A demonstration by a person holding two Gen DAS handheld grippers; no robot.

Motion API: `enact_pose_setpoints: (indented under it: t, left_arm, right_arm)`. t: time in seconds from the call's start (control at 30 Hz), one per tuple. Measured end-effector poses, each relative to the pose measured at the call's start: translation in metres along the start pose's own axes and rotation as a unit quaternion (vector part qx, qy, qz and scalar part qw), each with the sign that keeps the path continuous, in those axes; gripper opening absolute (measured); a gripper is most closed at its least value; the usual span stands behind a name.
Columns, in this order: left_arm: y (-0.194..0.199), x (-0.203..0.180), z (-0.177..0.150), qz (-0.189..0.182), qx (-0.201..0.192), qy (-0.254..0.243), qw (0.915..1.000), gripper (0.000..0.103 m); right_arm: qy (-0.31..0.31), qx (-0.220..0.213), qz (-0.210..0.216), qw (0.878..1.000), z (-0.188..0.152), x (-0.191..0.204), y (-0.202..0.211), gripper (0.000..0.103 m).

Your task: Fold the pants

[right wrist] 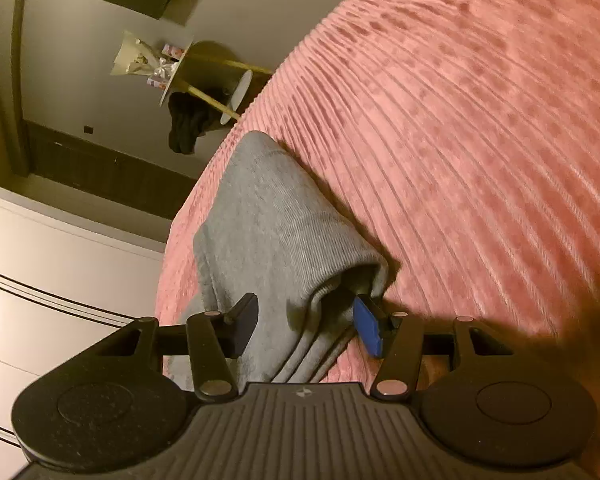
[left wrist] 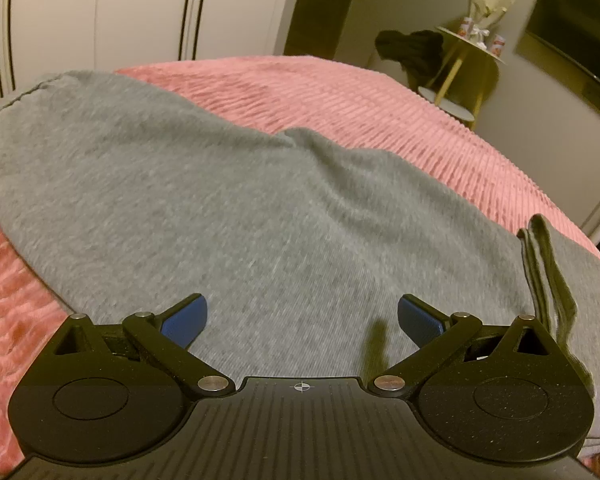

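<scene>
The grey pants (left wrist: pixel 228 200) lie spread across the pink ribbed bedspread (left wrist: pixel 380 100), and they look like soft, light jersey that will sag and crease rather than hold a shape, so I judge an edge or hem the best place to take hold, not the flat middle. The left claw (left wrist: pixel 302 320) hovers wide over the broad grey cloth, holding nothing. The right claw (right wrist: pixel 306 322) is partly spread, with a bunched, doubled edge of the pants (right wrist: pixel 268 216) lying between its blue pads (right wrist: pixel 367 324); whether it pinches the cloth I cannot tell. Well apart from the bed stand a small round side table (left wrist: pixel 472 46) with a dark garment (left wrist: pixel 412 50) beside it and a white wardrobe (left wrist: pixel 100 12); nothing sits in the way on the bedspread itself.
</scene>
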State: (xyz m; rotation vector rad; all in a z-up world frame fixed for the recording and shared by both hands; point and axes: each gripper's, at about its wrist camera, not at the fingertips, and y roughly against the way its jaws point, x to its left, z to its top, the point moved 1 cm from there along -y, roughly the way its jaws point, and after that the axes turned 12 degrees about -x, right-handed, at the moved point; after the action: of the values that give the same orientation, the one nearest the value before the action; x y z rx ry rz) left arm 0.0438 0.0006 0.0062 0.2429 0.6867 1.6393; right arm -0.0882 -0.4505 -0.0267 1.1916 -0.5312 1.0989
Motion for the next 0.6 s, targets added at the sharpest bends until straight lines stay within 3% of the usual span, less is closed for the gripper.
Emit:
enact_pose_setpoints:
  t: [0.2,0.37,0.6]
  left_arm:
    - [0.000,-0.002,-0.001,0.001,0.002,-0.005,1.0000,0.103]
    - [0.002,-0.004,-0.001,0.002,0.001,-0.009,1.0000,0.103]
    - [0.005,-0.011,-0.003,0.004,-0.004,-0.026,0.9996,0.103]
  right_arm:
    - [0.020,-0.015,-0.011,1.000,0.003,0.003,0.002,0.050]
    - [0.036,-0.019,-0.007,0.999,0.003,0.005,0.002,0.040]
    - [-0.021,0.008,0.021,1.000,0.003,-0.005,-0.011,0.040]
